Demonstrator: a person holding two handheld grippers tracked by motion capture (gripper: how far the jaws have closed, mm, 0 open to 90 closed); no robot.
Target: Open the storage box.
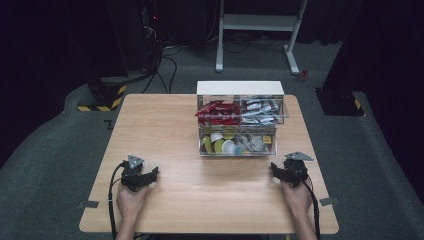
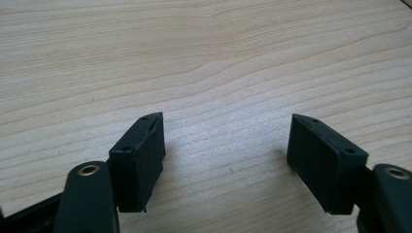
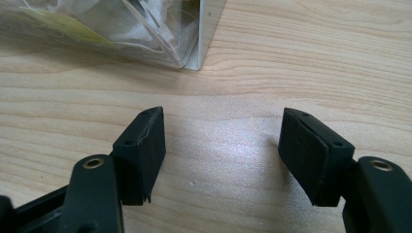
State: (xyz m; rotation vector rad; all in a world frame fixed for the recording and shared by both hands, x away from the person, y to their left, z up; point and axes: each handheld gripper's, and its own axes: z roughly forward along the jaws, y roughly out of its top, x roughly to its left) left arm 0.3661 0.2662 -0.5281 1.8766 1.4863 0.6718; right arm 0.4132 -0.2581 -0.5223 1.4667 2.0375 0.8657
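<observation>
Dim room, grey carpet, a white frame stand behind the wooden table

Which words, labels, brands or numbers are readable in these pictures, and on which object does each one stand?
No text can be read.
Red packets and silver packets in the clear organizer: any print too small and blurred.
Capsules in its lower drawer: no legible marking.
Dark mark on the floor beside the table: possibly a letter, unclear.
</observation>
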